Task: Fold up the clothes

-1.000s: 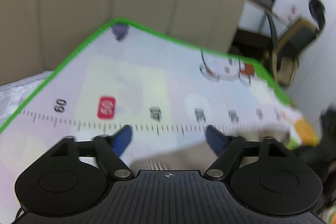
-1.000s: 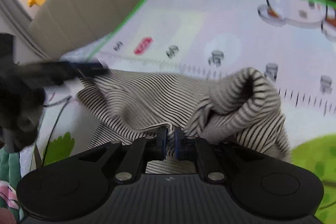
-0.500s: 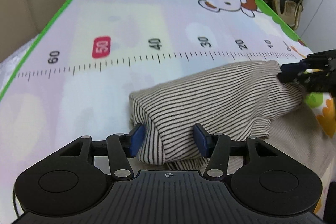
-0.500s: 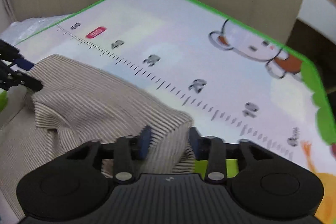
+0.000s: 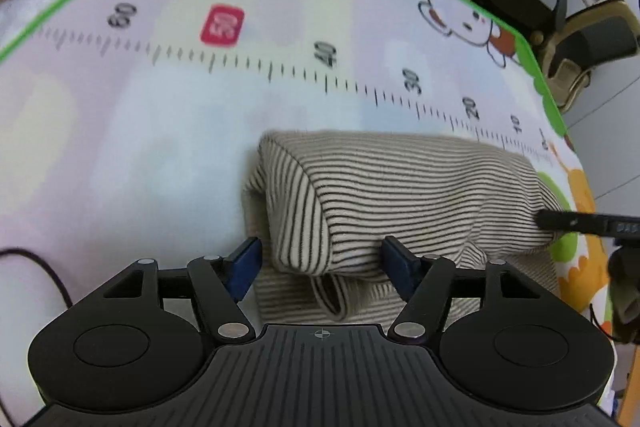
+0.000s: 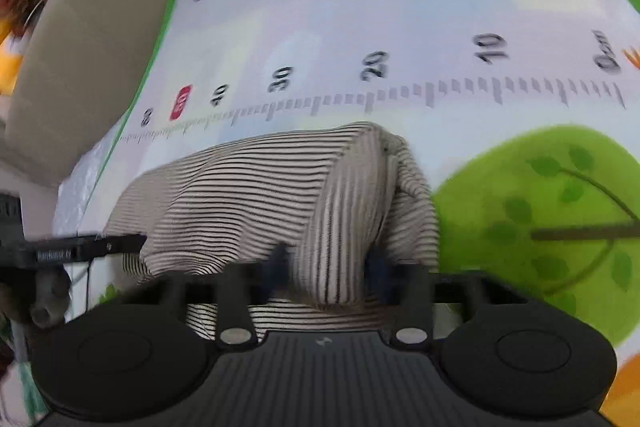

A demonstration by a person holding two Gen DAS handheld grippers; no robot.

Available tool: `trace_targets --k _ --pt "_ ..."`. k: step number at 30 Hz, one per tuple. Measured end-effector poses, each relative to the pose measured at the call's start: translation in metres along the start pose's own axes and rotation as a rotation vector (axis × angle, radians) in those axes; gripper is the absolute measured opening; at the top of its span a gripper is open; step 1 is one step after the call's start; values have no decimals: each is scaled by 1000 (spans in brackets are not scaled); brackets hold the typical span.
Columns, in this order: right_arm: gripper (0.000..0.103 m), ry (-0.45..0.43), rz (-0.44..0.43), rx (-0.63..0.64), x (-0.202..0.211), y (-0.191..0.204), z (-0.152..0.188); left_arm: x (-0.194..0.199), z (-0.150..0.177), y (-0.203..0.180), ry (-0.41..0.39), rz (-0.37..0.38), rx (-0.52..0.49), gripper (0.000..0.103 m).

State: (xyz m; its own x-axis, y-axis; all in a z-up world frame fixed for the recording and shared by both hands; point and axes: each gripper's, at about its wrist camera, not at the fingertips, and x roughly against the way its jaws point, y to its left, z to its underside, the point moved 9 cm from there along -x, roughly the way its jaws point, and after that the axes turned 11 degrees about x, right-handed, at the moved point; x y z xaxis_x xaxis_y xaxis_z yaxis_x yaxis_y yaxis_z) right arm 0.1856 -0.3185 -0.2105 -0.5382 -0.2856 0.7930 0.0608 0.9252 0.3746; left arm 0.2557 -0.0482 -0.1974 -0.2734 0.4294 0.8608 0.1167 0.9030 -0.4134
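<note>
A printed play mat (image 5: 168,131) with a green border and a ruler scale running from 0 to 60 covers the work surface; beyond its far edge stands a beige upholstered backrest (image 6: 100,27), and a cartoon animal (image 5: 468,23) is printed near the mat's far corner. On the mat, just this side of the ruler scale and roughly between its 10 and 40 marks, lies the striped garment (image 5: 400,195) — cream cloth with thin dark stripes, folded over on itself into a thick bundle with a rounded fold along its far side and a flatter layer beneath it. In my left wrist view, my left gripper (image 5: 320,263) sits at the bundle's left end, its blue-padded jaws spread apart with the end of the fold between them; the pads do not press the cloth. In my right wrist view, which is blurred, my right gripper (image 6: 326,269) sits at the opposite end beside a printed green tree (image 6: 540,219), and its jaws likewise stand apart on either side of the cloth — I cannot tell whether they touch it. Each view shows the other gripper's dark fingertips reaching the garment from the side. A thin dark cable (image 5: 36,263) crosses the mat at the left of the left wrist view.
</note>
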Motion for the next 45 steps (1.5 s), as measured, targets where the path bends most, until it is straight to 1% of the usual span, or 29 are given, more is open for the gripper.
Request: trace_targets --k 1,2,3,4,5,6,8,10,12,14,15,17,20,22,23,26,28,30,31,33,35,36,37,40,42,45 --pt "25 -22 9 44 4 5 -5 -2 2 -1 4 2 -2 54" --pt "25 -58 9 78 14 10 -14 0 1 -4 -8 7 -15 45" --pt "24 -93 7 100 23 12 -25 5 0 -10 -30 12 -35 43" --pt "24 -127 7 122 32 14 -36 10 -2 -16 -55 19 -61 40" --pt "24 -144 18 132 36 12 -44 15 -4 -21 -75 31 -88 39" --pt "24 -149 34 142 37 8 -48 19 -5 -26 -89 41 -112 39" --pt "24 -112 76 143 27 -6 -42 21 -5 -31 -89 46 -132 39" --pt "25 -61 104 135 11 -16 -22 11 0 -28 -57 26 -127 39" --pt "32 -12 131 129 -4 -25 -3 -4 10 -20 -6 -10 -113 39" --pt "34 -21 153 174 -2 -23 0 -10 18 -12 11 -36 -125 44" --pt "37 -26 167 200 0 -20 -1 -10 20 -10 11 -44 -135 46" --pt "41 -36 192 252 6 -15 -4 -3 18 -10 -4 -46 -155 49" --pt "41 -95 169 228 18 -10 -14 13 5 -12 -63 -44 -176 53" --pt "40 -166 154 222 32 -6 -26 26 -6 -15 -116 -43 -179 52" --pt "40 -204 156 240 39 -1 -33 33 -13 -16 -148 -38 -174 52" --pt "39 -315 160 294 61 14 -53 57 -33 -25 -246 4 -159 51" --pt "39 -325 120 297 62 23 -58 65 -41 -31 -284 40 -147 50" --pt "39 -278 102 301 49 27 -52 63 -41 -37 -281 78 -130 49" --pt "39 -239 110 312 39 28 -47 59 -40 -39 -268 92 -122 49" --pt "39 -142 146 338 13 21 -30 40 -24 -39 -200 84 -117 49" --pt "39 -70 176 359 -5 12 -15 18 -7 -35 -131 50 -129 49" --pt "39 -60 180 370 -9 9 -11 7 1 -32 -102 21 -142 49" --pt "39 -68 180 387 -10 9 -10 0 7 -29 -79 1 -152 49" --pt "39 -61 174 384 -7 11 -15 -9 18 -22 -43 -18 -179 50" --pt "39 -57 168 368 -7 10 -19 -8 15 -20 -40 -12 -175 51" --pt "39 -104 131 283 10 6 -36 2 6 -18 -40 17 -133 50"
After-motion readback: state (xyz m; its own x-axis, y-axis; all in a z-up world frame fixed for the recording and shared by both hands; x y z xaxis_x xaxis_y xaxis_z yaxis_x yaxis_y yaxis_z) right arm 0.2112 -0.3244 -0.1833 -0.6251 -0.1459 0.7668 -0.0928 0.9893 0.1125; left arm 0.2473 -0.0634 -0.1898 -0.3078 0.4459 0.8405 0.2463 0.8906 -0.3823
